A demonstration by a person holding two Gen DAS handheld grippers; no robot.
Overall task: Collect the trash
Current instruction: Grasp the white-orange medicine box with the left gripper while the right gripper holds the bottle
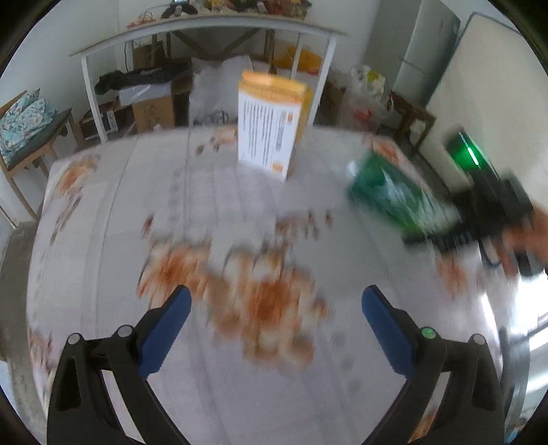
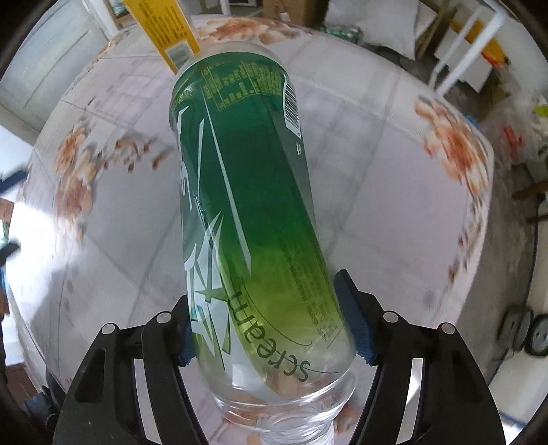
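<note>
My right gripper [image 2: 270, 321] is shut on a clear plastic bottle with a green label [image 2: 246, 205], held above the flowered tablecloth, its far end pointing away from the camera. The same bottle [image 1: 394, 191] and right gripper [image 1: 496, 219] show blurred at the right of the left wrist view. My left gripper [image 1: 275, 308] is open and empty over the cloth. An orange-and-white carton [image 1: 270, 126] stands upright at the table's far side; its edge [image 2: 164, 30] shows in the right wrist view.
The table [image 1: 102, 205] carries a white cloth with orange flowers. Behind it stand a white desk [image 1: 205, 27], cardboard boxes [image 1: 154, 109], plastic bags [image 1: 366, 92], a fridge [image 1: 428, 58] and a chair with cushions [image 1: 27, 126].
</note>
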